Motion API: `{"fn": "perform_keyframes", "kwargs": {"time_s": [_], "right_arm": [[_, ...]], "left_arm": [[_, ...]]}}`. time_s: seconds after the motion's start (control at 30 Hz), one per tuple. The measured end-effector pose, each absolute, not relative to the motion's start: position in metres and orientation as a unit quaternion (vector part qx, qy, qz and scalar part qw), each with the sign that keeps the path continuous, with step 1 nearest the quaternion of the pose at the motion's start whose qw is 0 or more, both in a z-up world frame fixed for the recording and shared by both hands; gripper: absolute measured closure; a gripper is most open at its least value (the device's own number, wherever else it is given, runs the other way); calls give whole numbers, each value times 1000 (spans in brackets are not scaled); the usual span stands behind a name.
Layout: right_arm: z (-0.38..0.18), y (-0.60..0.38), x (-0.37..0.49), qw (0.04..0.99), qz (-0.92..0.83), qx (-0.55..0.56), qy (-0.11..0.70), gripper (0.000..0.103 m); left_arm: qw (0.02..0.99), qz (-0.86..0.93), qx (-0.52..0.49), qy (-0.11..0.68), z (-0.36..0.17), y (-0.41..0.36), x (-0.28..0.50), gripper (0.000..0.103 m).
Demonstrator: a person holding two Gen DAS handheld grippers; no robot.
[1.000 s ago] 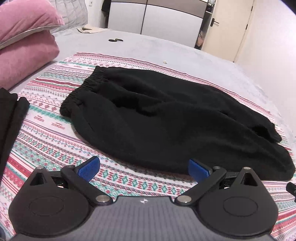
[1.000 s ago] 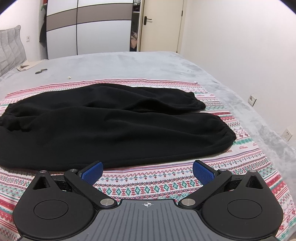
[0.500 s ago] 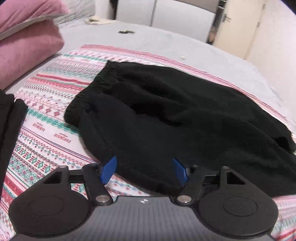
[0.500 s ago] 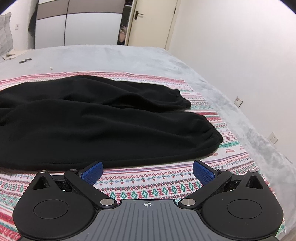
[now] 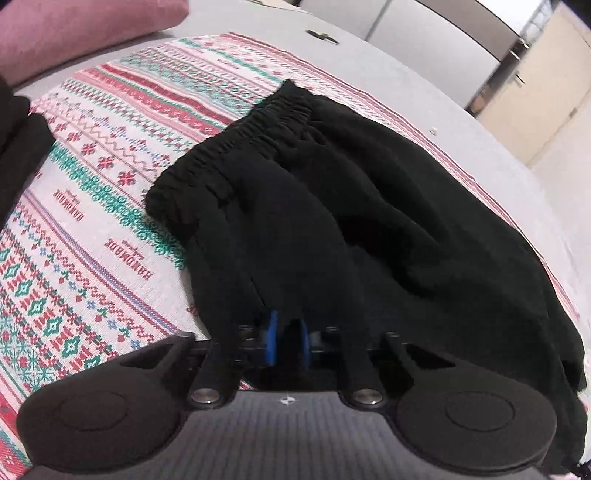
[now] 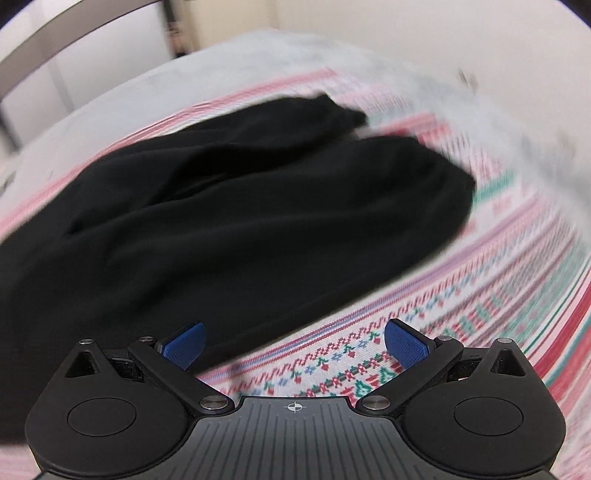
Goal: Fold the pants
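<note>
On the bed, black pants (image 5: 369, 221) lie spread over a patterned cloth (image 5: 92, 229), the elastic waistband (image 5: 251, 136) toward the pink pillow (image 5: 74, 33) and the legs running off the other way. At the near edge of the pants, just below the waistband side, the left tongs (image 5: 287, 345) have their blue pads (image 5: 272, 341) drawn close together, with a dark fold of the fabric pinched between them; the cloth bunches up around the fingers. More dark fabric (image 5: 18, 147) sits at the far left edge of that view. The right tongs (image 6: 294, 345) hang over the cloth (image 6: 480, 314) beside the leg end of the pants (image 6: 240, 221), pads (image 6: 402, 347) spread wide and holding nothing. Their left pad sits at the hem edge of the near leg, though the blur hides whether it touches; the right pad is above bare patterned cloth. The cuffs (image 6: 458, 184) lie farther ahead.
</note>
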State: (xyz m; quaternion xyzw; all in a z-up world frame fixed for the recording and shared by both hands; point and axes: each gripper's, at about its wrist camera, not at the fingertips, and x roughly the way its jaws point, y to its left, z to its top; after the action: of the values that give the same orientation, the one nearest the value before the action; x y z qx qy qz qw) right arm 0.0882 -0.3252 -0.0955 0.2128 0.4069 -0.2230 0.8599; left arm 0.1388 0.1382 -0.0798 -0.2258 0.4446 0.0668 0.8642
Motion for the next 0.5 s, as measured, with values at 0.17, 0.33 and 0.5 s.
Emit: {"fn": "perform_keyframes", "kwargs": {"time_s": [0.17,0.33,0.5], "right_arm": [[-113,-362,89,840,-246,319,363,7],[-113,-367,95,852,-249,317,336,74],[-117,-385,82,841,-247,370,308,96]], "left_arm": [[866,68,-232,438,-79,140,143,72],[872,94,-248,412,-67,149,134,73],[882,104,-254,383,-44,165,118,73]]}}
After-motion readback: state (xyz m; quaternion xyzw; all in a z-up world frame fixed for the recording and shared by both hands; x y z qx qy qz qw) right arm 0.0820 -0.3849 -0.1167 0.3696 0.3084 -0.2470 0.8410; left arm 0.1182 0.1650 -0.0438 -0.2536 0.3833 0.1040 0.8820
